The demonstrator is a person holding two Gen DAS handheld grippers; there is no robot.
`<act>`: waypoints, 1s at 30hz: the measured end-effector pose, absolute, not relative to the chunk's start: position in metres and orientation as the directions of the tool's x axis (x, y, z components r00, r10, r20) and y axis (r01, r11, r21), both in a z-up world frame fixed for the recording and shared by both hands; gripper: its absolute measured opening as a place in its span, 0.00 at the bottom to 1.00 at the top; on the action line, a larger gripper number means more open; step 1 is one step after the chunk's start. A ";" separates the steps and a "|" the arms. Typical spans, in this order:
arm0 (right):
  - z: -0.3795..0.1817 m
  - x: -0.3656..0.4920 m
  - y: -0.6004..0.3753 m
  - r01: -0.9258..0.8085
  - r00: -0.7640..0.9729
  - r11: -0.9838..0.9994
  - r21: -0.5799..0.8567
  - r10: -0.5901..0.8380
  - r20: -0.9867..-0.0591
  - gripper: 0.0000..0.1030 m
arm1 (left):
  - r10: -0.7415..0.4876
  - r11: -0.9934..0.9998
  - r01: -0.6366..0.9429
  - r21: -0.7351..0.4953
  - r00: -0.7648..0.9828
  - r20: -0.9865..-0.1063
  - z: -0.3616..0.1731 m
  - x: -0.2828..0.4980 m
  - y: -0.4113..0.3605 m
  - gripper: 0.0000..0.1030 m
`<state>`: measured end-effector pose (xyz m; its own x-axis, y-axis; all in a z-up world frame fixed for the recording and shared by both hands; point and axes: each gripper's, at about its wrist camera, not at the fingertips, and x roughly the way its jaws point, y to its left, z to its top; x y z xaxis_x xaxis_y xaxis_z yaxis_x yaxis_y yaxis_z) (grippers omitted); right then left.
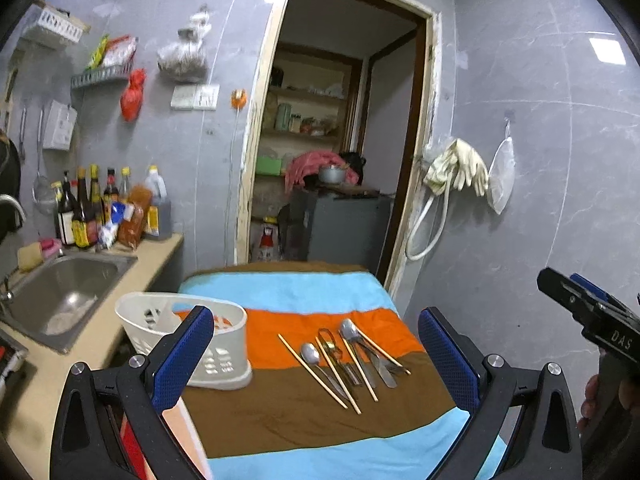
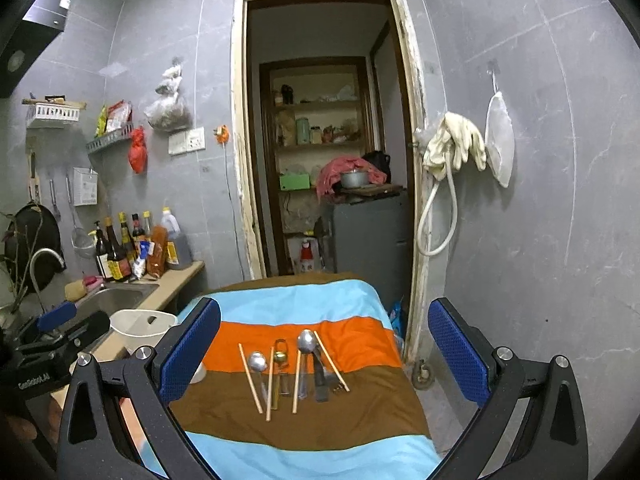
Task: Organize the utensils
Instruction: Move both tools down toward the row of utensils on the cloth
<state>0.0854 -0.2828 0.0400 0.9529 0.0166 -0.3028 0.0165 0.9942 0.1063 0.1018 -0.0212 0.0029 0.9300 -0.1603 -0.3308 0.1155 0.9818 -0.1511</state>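
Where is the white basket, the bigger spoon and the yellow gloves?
white utensil basket (image 1: 224,354), left wrist view, on its slotted front wall.
bigger spoon (image 2: 307,340), right wrist view, on its bowl.
rubber gloves (image 2: 460,140), right wrist view, on the hanging fingers.

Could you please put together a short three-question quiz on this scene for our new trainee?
1. True or false: the caddy stands to the left of the utensils.
2. Which cloth stripe do the spoon bowls lie on? A) blue B) orange C) brown
3. Fill in: the left gripper and right gripper are both ____, holding nothing.

Key: 1 true; 2 B; 3 open.
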 end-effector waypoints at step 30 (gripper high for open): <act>-0.153 0.386 -0.298 -0.336 0.610 0.925 0.178 0.358 -0.707 0.36 | 0.094 0.957 -0.260 -0.125 0.690 -0.718 -0.141 0.305 -0.069 0.32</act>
